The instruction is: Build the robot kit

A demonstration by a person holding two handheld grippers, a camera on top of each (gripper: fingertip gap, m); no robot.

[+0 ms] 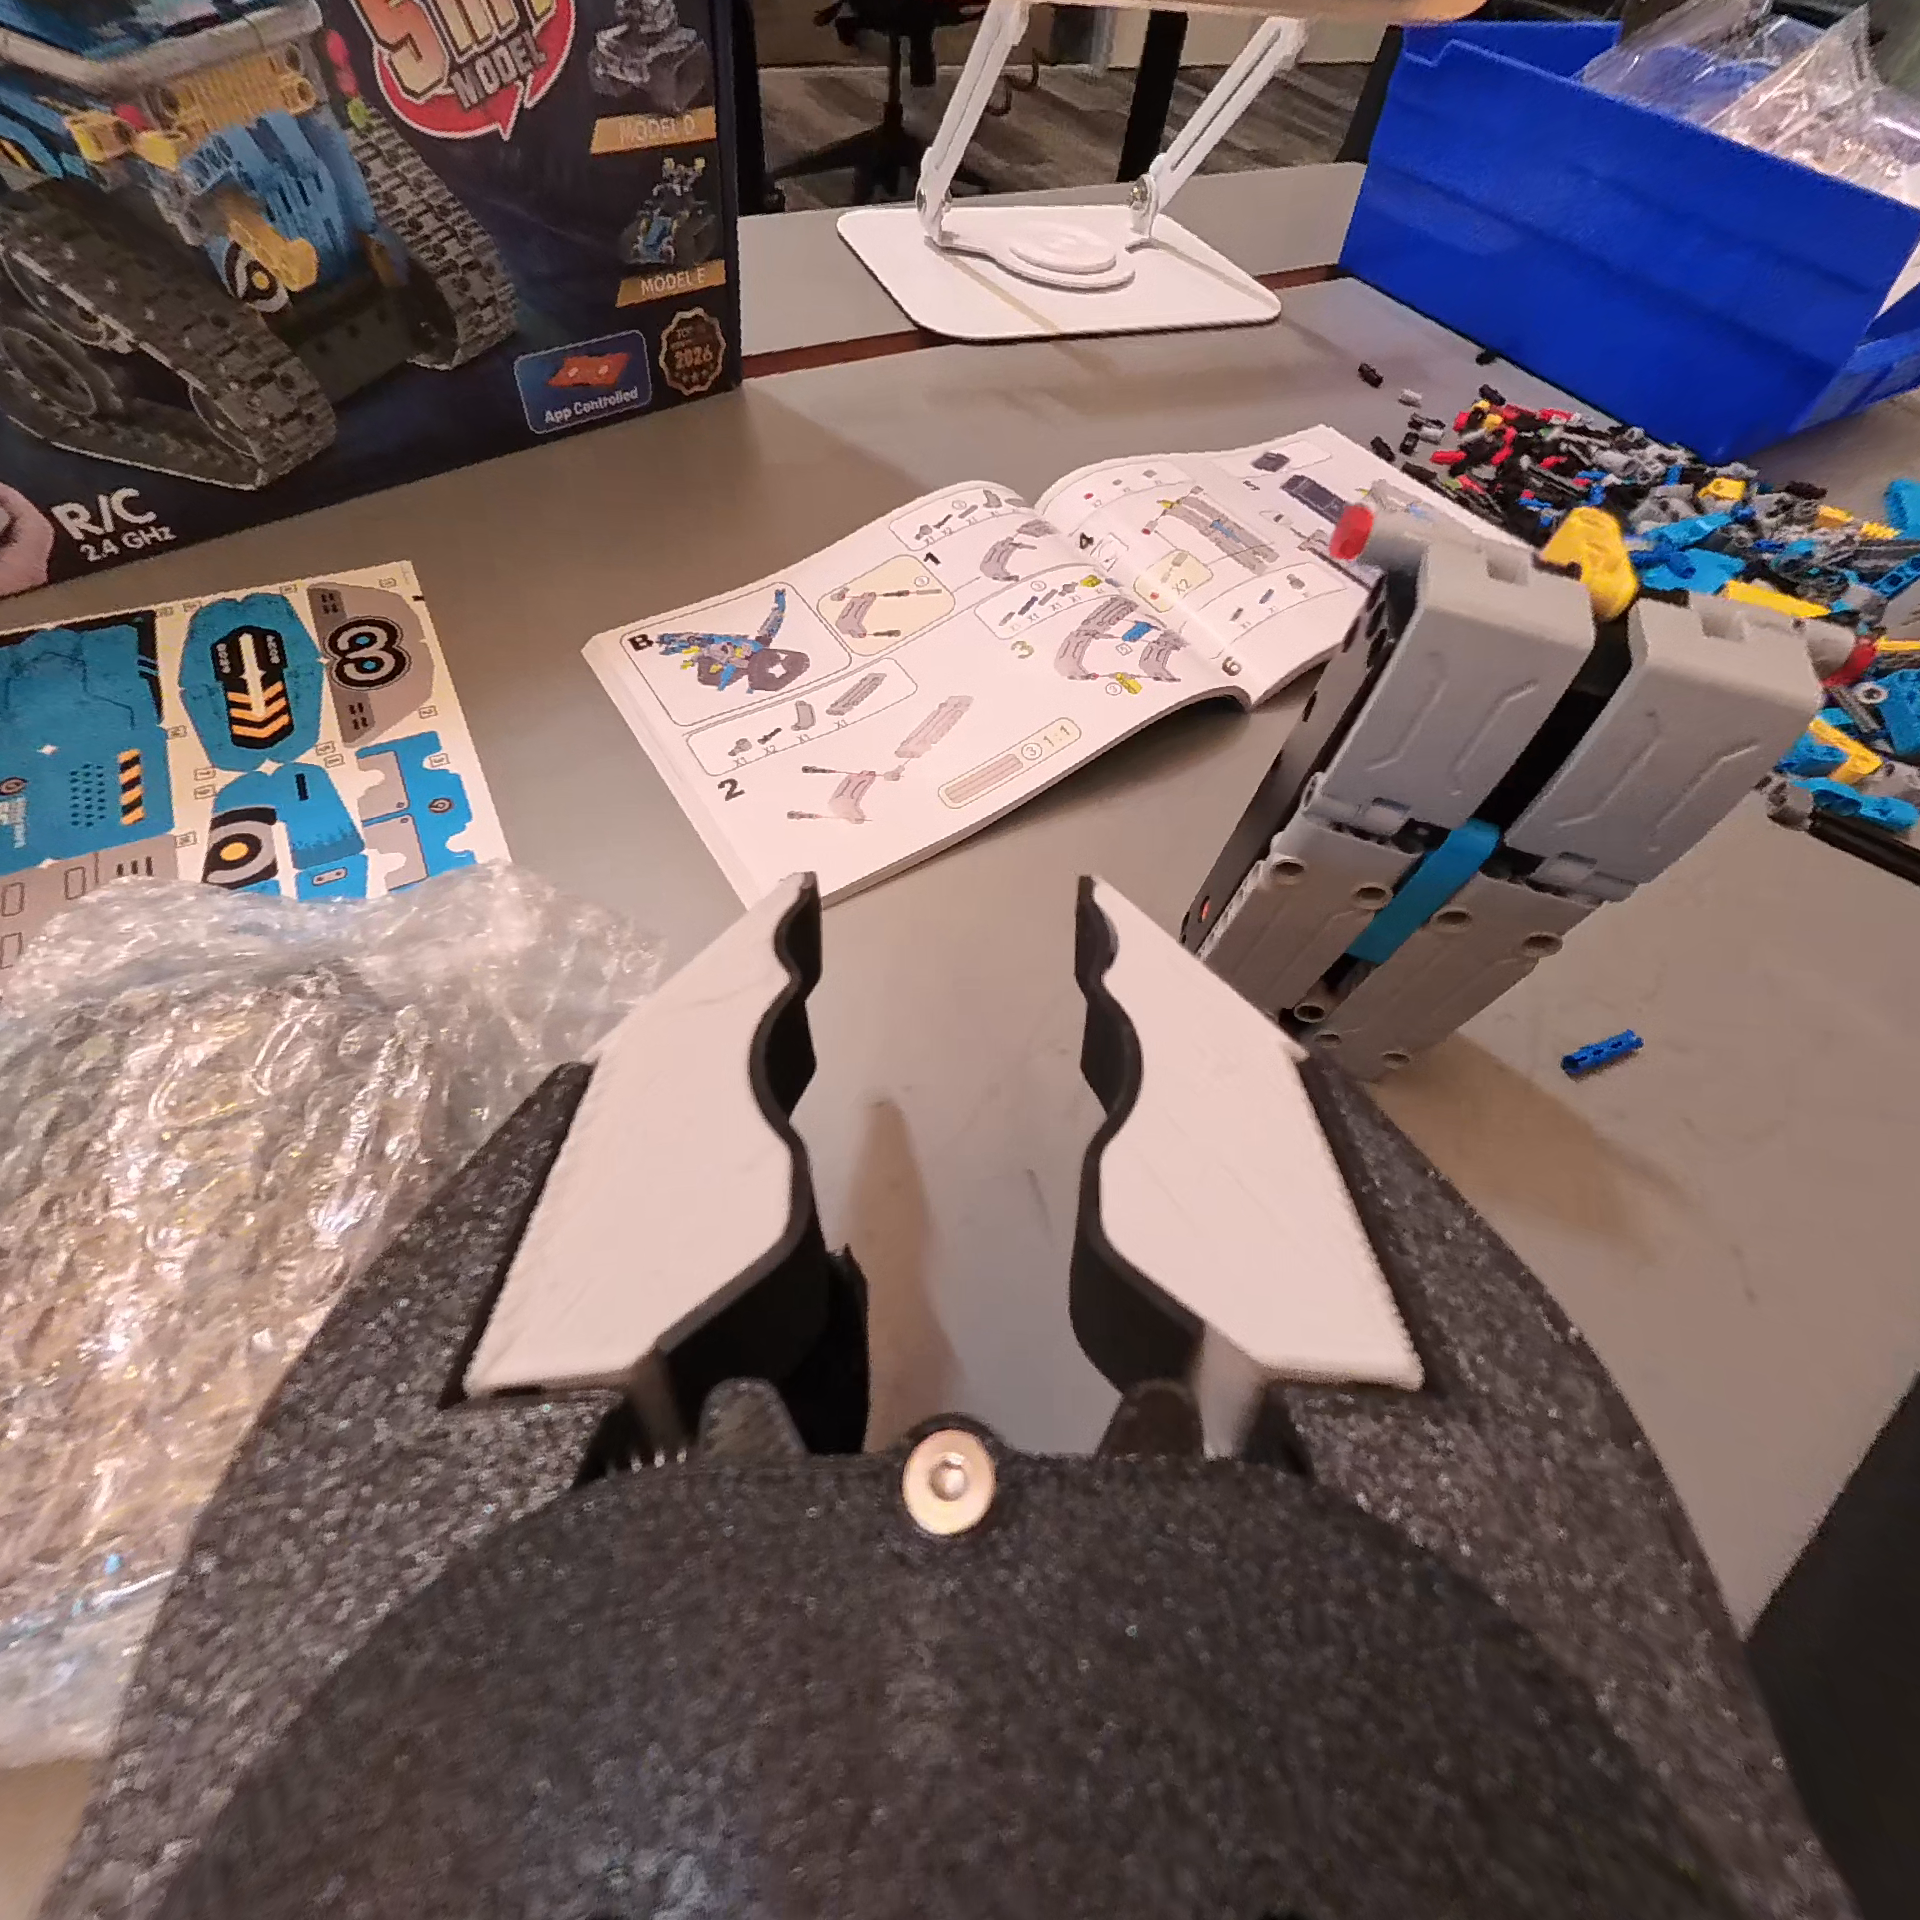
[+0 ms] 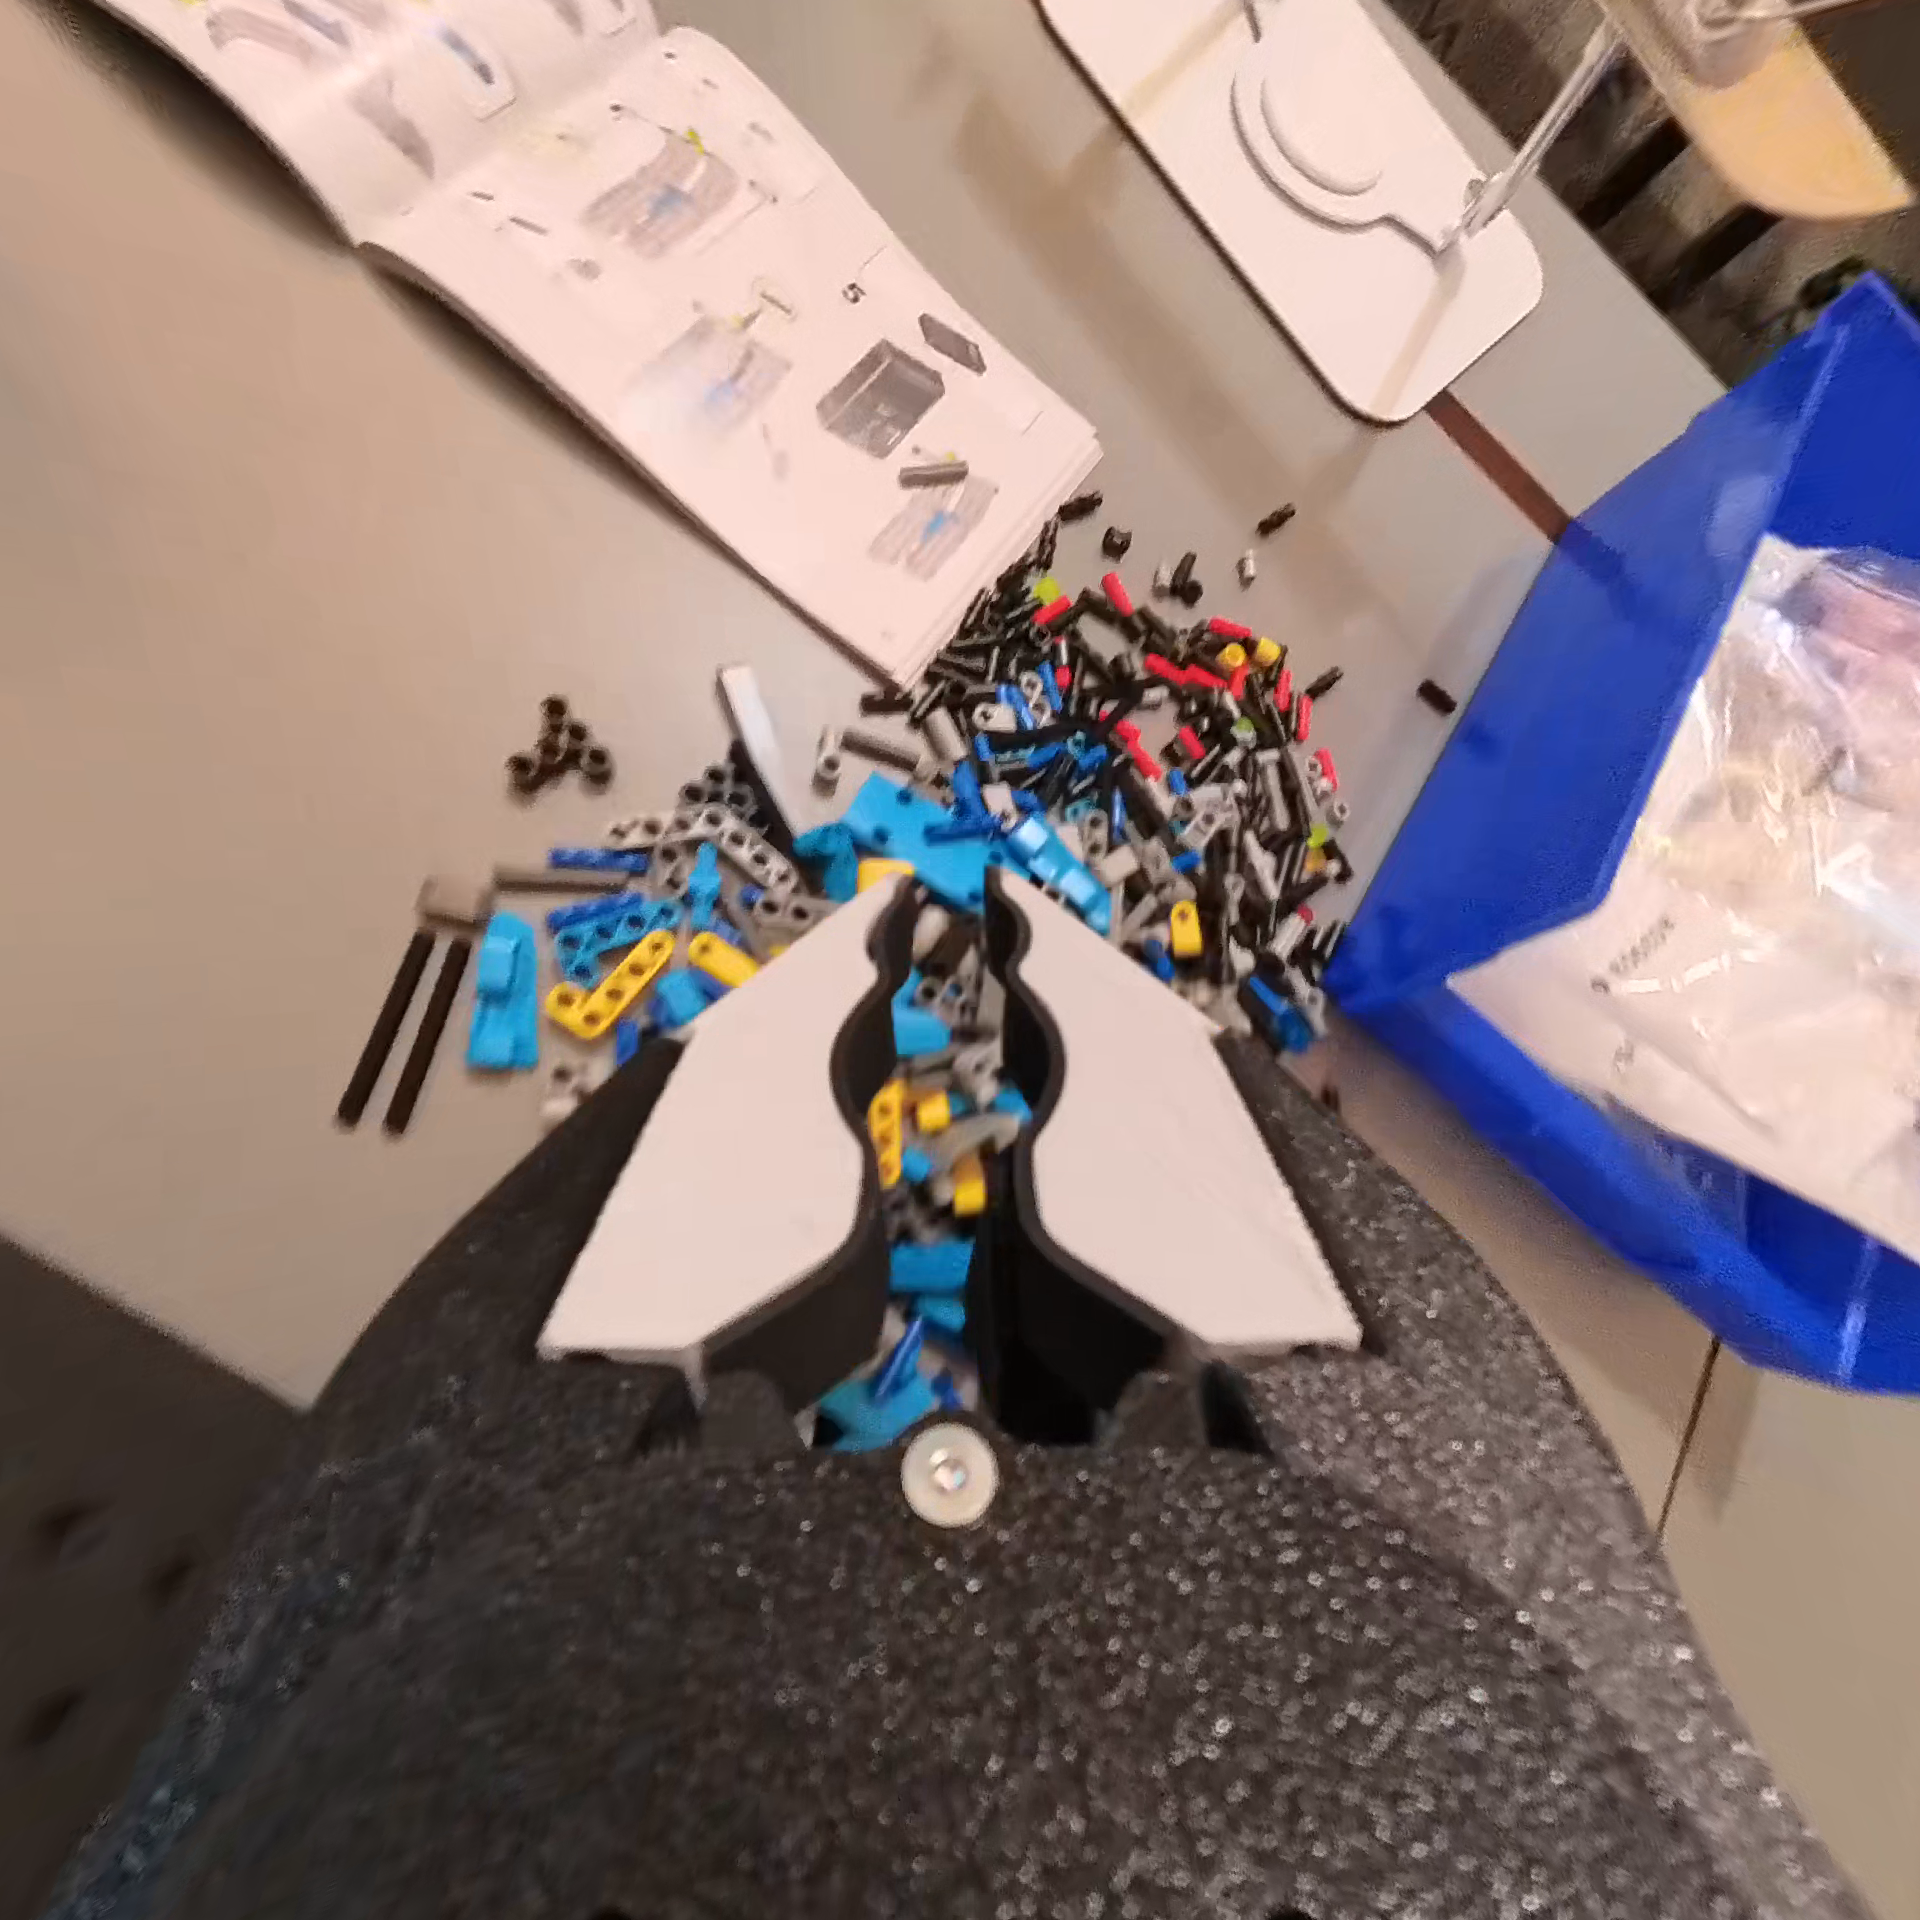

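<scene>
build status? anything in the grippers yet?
Done: a grey block assembly stands by the open booklet. In hand: nothing; left gripper open over bare table, right gripper nearly shut above the loose parts pile. Left: that pile, unsorted.

Booklet (image 1: 966, 665) between sticker sheet (image 1: 239, 727) and brick pile (image 1: 1662, 520); bin (image 1: 1621, 239) behind.

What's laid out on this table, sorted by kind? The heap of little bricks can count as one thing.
Paper items: 2, booklet, sticker sheet
Boxes and bins: 2, toy box, blue bin
Brick items: 2, grey model, brick pile
White stand: 1
Bubble wrap: 1
Total: 8
</scene>
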